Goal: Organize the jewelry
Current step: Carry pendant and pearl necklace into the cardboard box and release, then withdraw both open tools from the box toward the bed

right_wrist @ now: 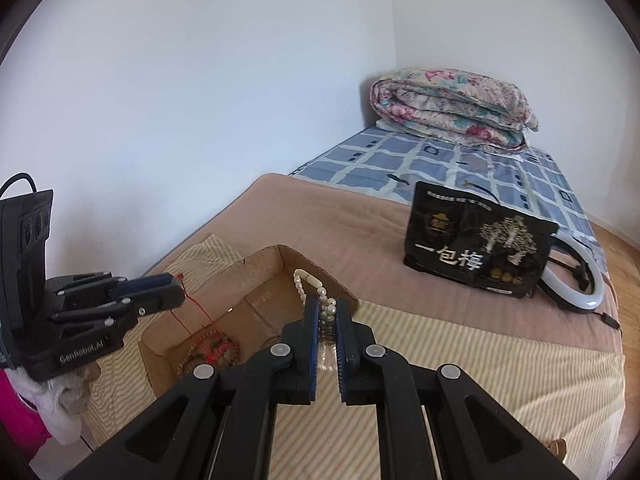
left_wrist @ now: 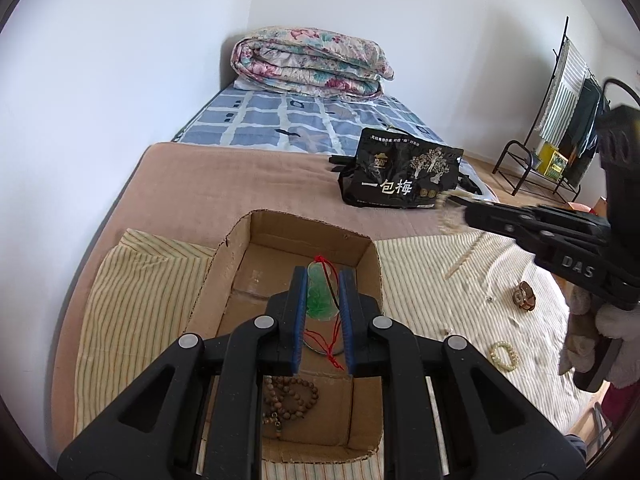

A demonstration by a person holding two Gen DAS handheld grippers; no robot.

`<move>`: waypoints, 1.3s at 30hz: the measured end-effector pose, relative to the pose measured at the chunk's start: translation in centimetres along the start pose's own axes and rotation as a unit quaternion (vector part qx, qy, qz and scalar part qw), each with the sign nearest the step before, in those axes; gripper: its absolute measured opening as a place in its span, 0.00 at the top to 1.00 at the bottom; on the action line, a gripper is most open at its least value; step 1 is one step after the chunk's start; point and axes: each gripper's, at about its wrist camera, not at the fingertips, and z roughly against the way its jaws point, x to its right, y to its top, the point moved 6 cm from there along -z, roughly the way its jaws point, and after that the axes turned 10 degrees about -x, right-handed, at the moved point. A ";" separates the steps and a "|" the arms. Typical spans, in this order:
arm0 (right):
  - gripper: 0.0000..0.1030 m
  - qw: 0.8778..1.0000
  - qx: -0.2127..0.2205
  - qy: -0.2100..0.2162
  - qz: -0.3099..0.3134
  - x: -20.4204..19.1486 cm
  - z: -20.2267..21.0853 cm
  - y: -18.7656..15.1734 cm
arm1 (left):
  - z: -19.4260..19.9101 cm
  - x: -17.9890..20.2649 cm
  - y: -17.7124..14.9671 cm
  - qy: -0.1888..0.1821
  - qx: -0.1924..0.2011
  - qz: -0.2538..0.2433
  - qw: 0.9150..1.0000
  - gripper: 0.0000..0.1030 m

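Left gripper [left_wrist: 323,292], closest to the lens, is clenched on a green carved jade-like pendant on a red cord [left_wrist: 320,294], held over the open brown cardboard box [left_wrist: 372,280]. Cord loops dangle below the pads. Inside the box: a brown wooden bead string [left_wrist: 294,394] on the floor.

Right gripper [right_wrist: 327,316] is clamped tight on a white pearl bead strand with an oblong clasp [right_wrist: 316,292], poised at the box's near rim, not yet over the interior.

Still out on the yellow striped cloth [left_wrist: 420,272]: 1 pale green bead bracelet [left_wrist: 505,355], 1 brown clip-like piece [left_wrist: 524,297], a few tiny bits too small to identify.

Risks: red cord may snag on the blue pads on release; pearl strand could drop outside the box wall if let go too soon; the 2 grippers are near each other over 1 small box, so a bump is possible.

Writing: black snack bag [right_wrist: 476,252] reads "一包梅"; gripper bodies read "DAS" and "GenRobot.AI".
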 end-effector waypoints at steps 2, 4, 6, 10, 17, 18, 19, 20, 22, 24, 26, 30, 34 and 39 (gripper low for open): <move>0.95 1.000 -0.005 0.006 0.001 -0.5 -1.2 0.5 | -0.3 0.0 -0.1 -0.002 -0.002 -0.001 1.000 0.86; 0.95 1.000 -0.008 0.010 0.003 -0.9 -2.2 0.7 | -0.8 0.0 -0.2 -0.003 -0.004 -0.003 1.000 0.86; 0.95 1.000 -0.013 0.011 0.005 -1.3 -3.4 1.0 | -1.3 0.0 -0.5 -0.005 -0.008 -0.003 1.000 0.86; 0.95 1.000 -0.024 0.019 0.003 -1.7 -5.7 1.5 | -2.1 -0.2 -1.0 -0.013 -0.016 0.001 1.000 0.86; 0.95 0.999 -0.041 0.020 0.003 -1.9 -9.1 2.4 | -3.6 -0.1 -1.8 -0.022 -0.030 0.003 0.999 0.86; 0.95 0.999 -0.042 0.020 0.002 -1.9 -9.4 2.4 | -3.7 0.0 -1.9 -0.023 -0.030 0.003 0.999 0.86; 0.95 0.999 -0.043 0.019 0.001 -1.8 -9.7 2.5 | -3.9 0.0 -1.9 -0.024 -0.032 0.003 0.999 0.86; 0.95 0.999 -0.045 0.021 -0.001 -1.8 -10.1 2.6 | -4.0 0.0 -1.9 -0.025 -0.033 0.004 0.999 0.86; 0.95 0.999 -0.047 0.021 -0.004 -1.6 -10.5 2.7 | -4.2 0.1 -1.9 -0.027 -0.035 0.003 0.999 0.86; 0.95 0.999 -0.049 0.022 -0.004 -1.5 -10.9 2.9 | -4.4 0.1 -1.8 -0.028 -0.036 0.002 0.999 0.86; 0.95 0.998 -0.051 0.021 -0.003 -1.6 -11.2 2.9 | -4.6 0.1 -1.8 -0.028 -0.037 0.002 0.999 0.86; 0.94 0.998 -0.053 0.023 0.000 -1.8 -11.4 2.9 | -4.7 0.0 -1.9 -0.026 -0.040 0.000 0.999 0.86; 0.67 0.999 -0.048 0.016 -0.001 -1.7 -11.2 3.0 | -5.0 0.1 -2.1 -0.027 -0.048 -0.002 0.999 0.84; 0.39 0.999 -0.042 0.002 -0.007 -1.4 -10.6 3.0 | -5.0 0.2 -2.5 -0.022 -0.048 -0.001 0.999 0.69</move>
